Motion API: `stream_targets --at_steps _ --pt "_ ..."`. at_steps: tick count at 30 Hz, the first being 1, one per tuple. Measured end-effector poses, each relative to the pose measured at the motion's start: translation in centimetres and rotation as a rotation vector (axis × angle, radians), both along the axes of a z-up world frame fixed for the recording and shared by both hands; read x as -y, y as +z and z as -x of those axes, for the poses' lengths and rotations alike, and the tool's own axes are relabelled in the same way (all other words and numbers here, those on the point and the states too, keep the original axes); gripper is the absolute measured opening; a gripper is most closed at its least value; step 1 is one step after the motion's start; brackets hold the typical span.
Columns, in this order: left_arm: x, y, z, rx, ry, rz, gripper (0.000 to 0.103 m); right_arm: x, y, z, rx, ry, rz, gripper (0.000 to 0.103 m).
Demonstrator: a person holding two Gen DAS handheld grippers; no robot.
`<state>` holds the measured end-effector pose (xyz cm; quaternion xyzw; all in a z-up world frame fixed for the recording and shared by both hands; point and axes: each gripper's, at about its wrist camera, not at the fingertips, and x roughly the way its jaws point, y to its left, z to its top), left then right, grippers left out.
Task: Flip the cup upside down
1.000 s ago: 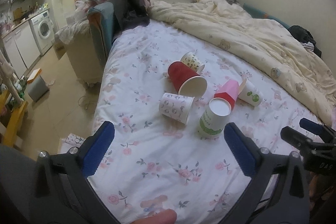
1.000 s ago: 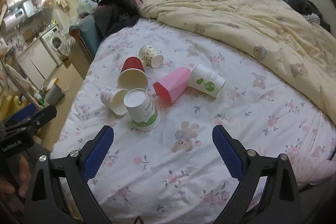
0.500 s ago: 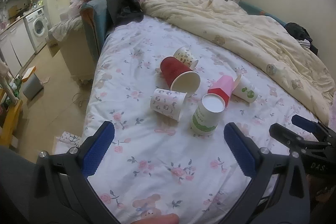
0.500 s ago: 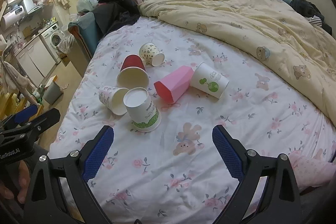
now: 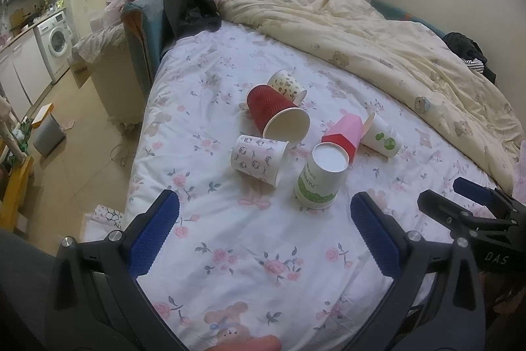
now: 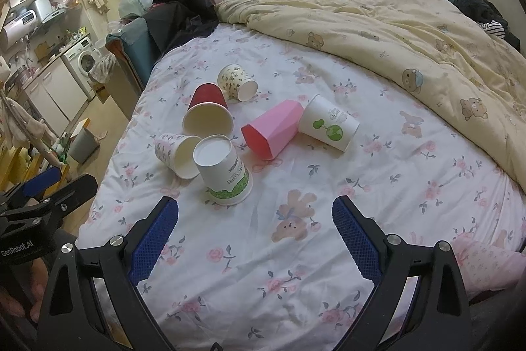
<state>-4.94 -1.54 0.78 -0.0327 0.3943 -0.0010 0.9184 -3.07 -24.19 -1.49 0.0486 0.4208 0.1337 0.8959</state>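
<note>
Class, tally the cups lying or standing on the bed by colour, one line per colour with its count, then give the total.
Red cup: 1
Pink cup: 1
White, patterned or printed: 4, namely the cream patterned cup, the globe-print cup, the small-figure cup and the green-banded cup, the only one standing upside down
Total: 6

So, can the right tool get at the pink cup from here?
Probably yes: the right tool is open, and the pink cup lies on its side ahead with bare sheet between them; a white cup touches its far end.

Open sheet [image 6: 250, 252] fronts the crowded cup cluster [image 6: 210, 124]; duvet [image 6: 394, 32] flanks right.
</note>
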Motion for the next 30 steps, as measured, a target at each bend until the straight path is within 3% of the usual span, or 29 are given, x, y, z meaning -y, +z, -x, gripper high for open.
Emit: stream_targets --at_steps 30 --pt "0.27 -0.17 -0.02 -0.001 0.005 -0.005 0.103 -0.79 -0.02 0.00 -0.012 0.014 -0.006 0.097"
